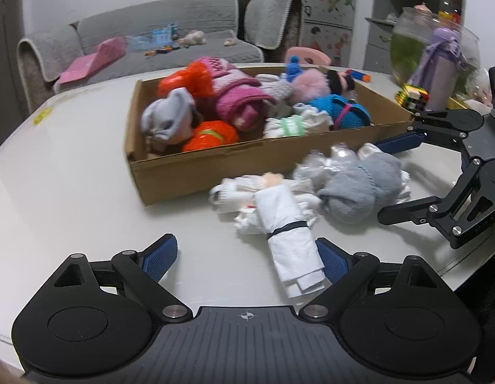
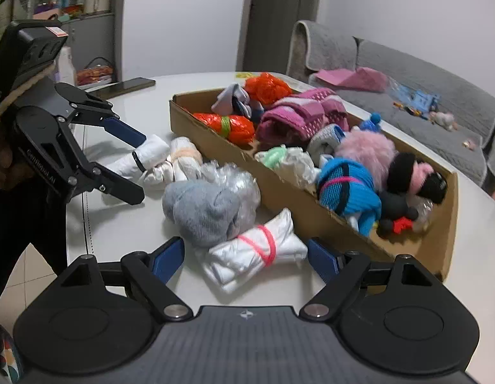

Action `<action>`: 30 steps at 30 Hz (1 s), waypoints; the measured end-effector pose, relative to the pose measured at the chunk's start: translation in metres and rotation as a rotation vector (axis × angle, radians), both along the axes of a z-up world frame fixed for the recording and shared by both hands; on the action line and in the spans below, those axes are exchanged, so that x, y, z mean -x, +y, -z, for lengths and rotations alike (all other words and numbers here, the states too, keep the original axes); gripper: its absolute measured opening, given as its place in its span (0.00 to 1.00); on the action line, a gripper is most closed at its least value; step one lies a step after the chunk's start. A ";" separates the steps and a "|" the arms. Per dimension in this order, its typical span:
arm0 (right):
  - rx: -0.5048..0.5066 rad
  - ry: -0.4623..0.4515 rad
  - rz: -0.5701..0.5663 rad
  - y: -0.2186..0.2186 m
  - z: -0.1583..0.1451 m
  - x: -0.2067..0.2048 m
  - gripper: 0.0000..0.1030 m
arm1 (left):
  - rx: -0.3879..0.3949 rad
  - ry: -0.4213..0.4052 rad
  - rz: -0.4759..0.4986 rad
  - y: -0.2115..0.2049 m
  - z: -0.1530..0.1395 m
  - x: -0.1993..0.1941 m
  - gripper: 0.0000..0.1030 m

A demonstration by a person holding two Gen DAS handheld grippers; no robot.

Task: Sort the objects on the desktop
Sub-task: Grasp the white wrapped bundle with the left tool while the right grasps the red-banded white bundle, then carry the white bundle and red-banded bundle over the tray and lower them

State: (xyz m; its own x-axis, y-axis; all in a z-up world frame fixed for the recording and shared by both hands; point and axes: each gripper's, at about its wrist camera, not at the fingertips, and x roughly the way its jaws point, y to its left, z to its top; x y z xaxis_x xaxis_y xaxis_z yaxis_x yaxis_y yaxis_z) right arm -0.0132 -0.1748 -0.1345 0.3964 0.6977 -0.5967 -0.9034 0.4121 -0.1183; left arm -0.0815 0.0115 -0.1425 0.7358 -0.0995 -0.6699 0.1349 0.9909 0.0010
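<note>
A cardboard box [image 1: 190, 172] [image 2: 183, 118] on the white table holds several bundles of cloth, plastic and toys. In front of it lie loose bundles. A white roll with a black band [image 1: 290, 240] [image 2: 145, 156] lies between the open jaws of my left gripper [image 1: 247, 256] [image 2: 138, 166], close to its right finger. A white bundle with a pink band [image 2: 257, 252] lies between the open jaws of my right gripper [image 2: 247, 256] [image 1: 385, 179]. A grey knit bundle [image 1: 359, 188] [image 2: 199, 211], clear plastic [image 2: 231, 179] and a white bundle with a peach band [image 1: 263, 185] [image 2: 183, 160] lie between them.
A purple bottle [image 1: 439, 70], a glass jar [image 1: 417, 44] and a colourful block [image 1: 412, 96] stand at the table's far right. A dark phone [image 2: 126, 86] lies at the far side. A grey sofa [image 1: 151, 41] with toys stands behind.
</note>
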 end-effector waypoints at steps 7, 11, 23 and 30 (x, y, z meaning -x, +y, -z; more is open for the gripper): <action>0.015 0.018 -0.039 -0.006 -0.002 0.014 0.64 | -0.003 0.005 0.038 -0.003 -0.003 0.007 0.90; 0.047 -0.011 -0.068 -0.021 -0.007 0.031 0.65 | -0.021 -0.014 0.076 -0.013 -0.004 0.008 0.90; 0.033 -0.010 -0.076 -0.028 -0.004 0.031 0.66 | 0.007 -0.006 0.105 -0.027 -0.005 0.001 0.51; 0.022 0.025 -0.042 -0.035 -0.006 0.032 0.41 | 0.056 0.022 0.090 -0.022 -0.010 0.003 0.25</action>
State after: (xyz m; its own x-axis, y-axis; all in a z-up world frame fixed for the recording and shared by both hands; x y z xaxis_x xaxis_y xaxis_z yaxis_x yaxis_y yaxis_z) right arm -0.0452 -0.2101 -0.1280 0.3514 0.7004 -0.6212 -0.9228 0.3711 -0.1036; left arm -0.0847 -0.0103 -0.1325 0.7075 -0.2022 -0.6772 0.2228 0.9732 -0.0578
